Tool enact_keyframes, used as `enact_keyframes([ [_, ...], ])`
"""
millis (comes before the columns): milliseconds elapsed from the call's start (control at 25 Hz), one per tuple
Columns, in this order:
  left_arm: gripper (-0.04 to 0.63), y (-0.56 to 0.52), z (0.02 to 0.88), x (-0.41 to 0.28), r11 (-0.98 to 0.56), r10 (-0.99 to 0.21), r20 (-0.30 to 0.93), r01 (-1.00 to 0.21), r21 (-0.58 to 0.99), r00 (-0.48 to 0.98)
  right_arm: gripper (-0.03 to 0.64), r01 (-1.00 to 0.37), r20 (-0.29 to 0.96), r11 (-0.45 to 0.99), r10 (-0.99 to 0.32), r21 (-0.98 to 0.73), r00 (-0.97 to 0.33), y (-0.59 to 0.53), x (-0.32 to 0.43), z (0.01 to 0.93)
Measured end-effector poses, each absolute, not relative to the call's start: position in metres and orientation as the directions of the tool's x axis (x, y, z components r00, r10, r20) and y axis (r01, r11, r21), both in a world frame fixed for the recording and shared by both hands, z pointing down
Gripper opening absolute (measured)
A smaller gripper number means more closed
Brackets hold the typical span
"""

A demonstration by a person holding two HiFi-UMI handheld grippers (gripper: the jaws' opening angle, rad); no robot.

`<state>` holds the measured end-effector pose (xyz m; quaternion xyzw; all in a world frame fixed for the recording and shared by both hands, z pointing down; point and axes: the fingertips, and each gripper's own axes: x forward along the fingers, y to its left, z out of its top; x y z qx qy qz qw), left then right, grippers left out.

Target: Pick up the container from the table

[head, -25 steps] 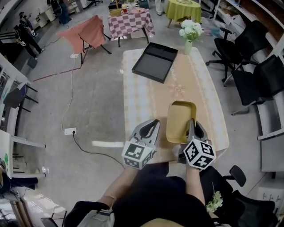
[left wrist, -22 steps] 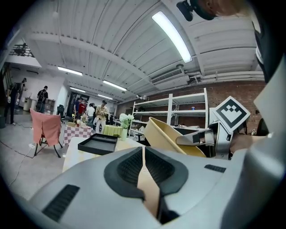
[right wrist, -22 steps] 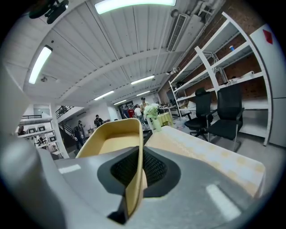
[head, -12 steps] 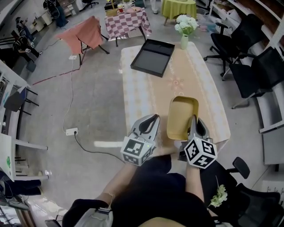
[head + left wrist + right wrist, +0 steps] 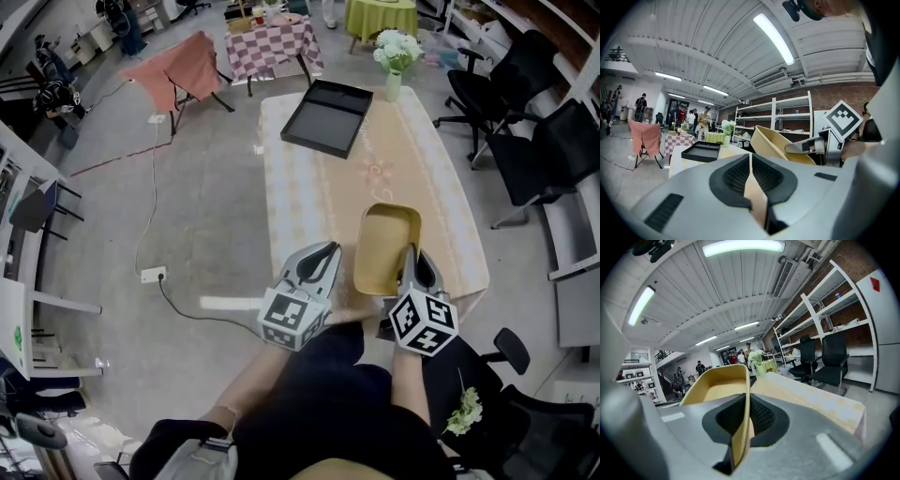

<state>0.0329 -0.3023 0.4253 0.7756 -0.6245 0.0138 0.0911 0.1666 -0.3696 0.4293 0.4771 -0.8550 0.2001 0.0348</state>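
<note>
A yellow oblong container (image 5: 385, 246) hangs tilted over the near end of the table (image 5: 309, 192). My right gripper (image 5: 410, 253) is shut on its near right rim. In the right gripper view, the thin yellow wall (image 5: 740, 427) runs between the dark pads of my right gripper (image 5: 746, 401), and the container (image 5: 719, 387) stretches ahead. My left gripper (image 5: 323, 253) hovers to the left of the container, apart from it, shut and holding nothing. In the left gripper view, the pads of my left gripper (image 5: 750, 160) meet, and the container (image 5: 773, 143) shows to the right.
A black tray (image 5: 326, 117) lies at the table's far left part. A vase of white flowers (image 5: 394, 58) stands at the far end. Black office chairs (image 5: 530, 141) line the right side. A cable and power strip (image 5: 150, 276) lie on the floor to the left.
Both grippers have shifted a little over the near end of the table. The container went along in the right one, and the grip is unchanged.
</note>
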Motion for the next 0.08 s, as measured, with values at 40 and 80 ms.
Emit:
enact_keyframes([
  [40,0.026,-0.3015,0.4253,0.0326,-0.203,-0.966,0.136,-0.971,0.126,0.219,0.014,-0.83,0.253,0.466,-0.801,-0.308,-0.543,-0.3689,0.1661,0.4295],
  [80,0.026,-0.3007,0.4252,0.0322,-0.202,-0.966,0.136,-0.971,0.127,0.218,0.014,-0.829,0.254,0.466,-0.8,-0.307,-0.544,-0.3682,0.1657,0.4295],
])
